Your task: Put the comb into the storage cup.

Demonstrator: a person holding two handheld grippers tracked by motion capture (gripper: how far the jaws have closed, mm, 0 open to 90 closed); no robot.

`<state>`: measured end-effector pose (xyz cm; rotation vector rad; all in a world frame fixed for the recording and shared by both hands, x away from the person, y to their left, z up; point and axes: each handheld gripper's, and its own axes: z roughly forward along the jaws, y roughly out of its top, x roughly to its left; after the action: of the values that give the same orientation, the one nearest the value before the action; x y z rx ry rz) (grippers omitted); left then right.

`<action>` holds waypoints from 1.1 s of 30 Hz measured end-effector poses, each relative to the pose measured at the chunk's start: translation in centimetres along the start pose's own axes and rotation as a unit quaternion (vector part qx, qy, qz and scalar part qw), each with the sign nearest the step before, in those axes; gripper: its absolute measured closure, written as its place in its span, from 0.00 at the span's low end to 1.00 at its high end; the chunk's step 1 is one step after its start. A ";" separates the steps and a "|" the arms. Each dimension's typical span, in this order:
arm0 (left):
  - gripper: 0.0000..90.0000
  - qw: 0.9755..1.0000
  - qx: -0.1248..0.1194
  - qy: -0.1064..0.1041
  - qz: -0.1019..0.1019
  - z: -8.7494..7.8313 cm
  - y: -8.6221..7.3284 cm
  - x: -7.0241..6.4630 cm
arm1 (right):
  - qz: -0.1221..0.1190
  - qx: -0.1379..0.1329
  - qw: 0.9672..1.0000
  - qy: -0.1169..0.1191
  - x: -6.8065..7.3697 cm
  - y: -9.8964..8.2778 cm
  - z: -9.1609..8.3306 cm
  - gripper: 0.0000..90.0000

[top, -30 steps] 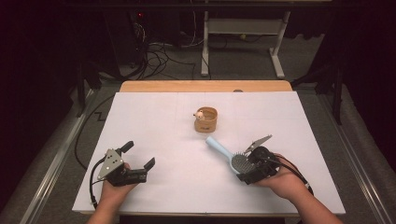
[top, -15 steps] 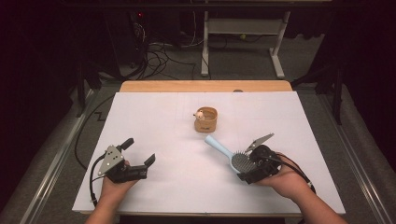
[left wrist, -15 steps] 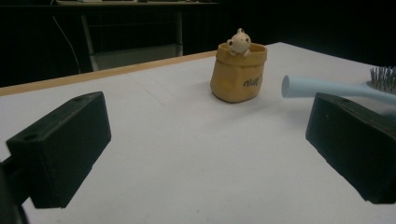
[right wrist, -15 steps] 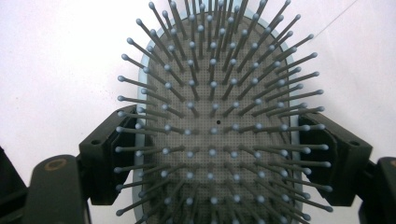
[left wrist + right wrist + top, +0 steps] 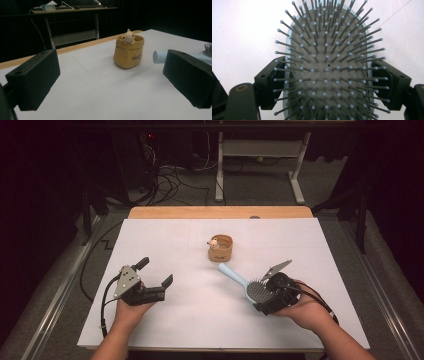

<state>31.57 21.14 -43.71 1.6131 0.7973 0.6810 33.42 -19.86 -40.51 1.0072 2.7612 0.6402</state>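
A light blue hairbrush (image 5: 234, 275) lies low over the white table, bristles up, its handle pointing toward the centre. My right gripper (image 5: 261, 298) is shut on the brush head; in the right gripper view its jaws press both sides of the bristle pad (image 5: 328, 62). A tan pouch (image 5: 220, 248) with a small cream toy animal (image 5: 213, 242) peeking out stands upright mid-table. My left gripper (image 5: 156, 271) hovers at the near left, open and holding nothing. It faces the pouch (image 5: 128, 52), and the brush handle (image 5: 160, 56) shows behind its right jaw.
A white sheet (image 5: 200, 320) covers the table, with a bare wooden strip (image 5: 220, 212) along the far edge. Metal rails run along both sides. Beyond the table are floor cables (image 5: 170, 175) and a white desk frame (image 5: 260, 150) in a dark room.
My left gripper has risen a little and drifted right and away from the near edge, still open. The right gripper and the brush have stayed nearly still.
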 end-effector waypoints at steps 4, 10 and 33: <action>0.02 1.000 -0.007 -0.006 0.001 1.0 0.3 -0.4 | -0.005 0.002 1.000 0.002 0.1 0.4 0.0 0.23; 0.02 1.000 -0.023 -0.016 -0.009 2.1 0.3 -0.9 | -0.007 0.006 1.000 0.008 0.4 1.0 0.3 0.23; 0.02 0.997 0.016 -0.046 0.059 2.8 -2.1 -4.9 | -0.026 0.008 0.999 0.016 1.4 2.3 1.0 0.23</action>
<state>30.56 15.76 -46.34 1.7188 0.6533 0.6755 33.97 -17.05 -40.34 0.9317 2.8155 0.6328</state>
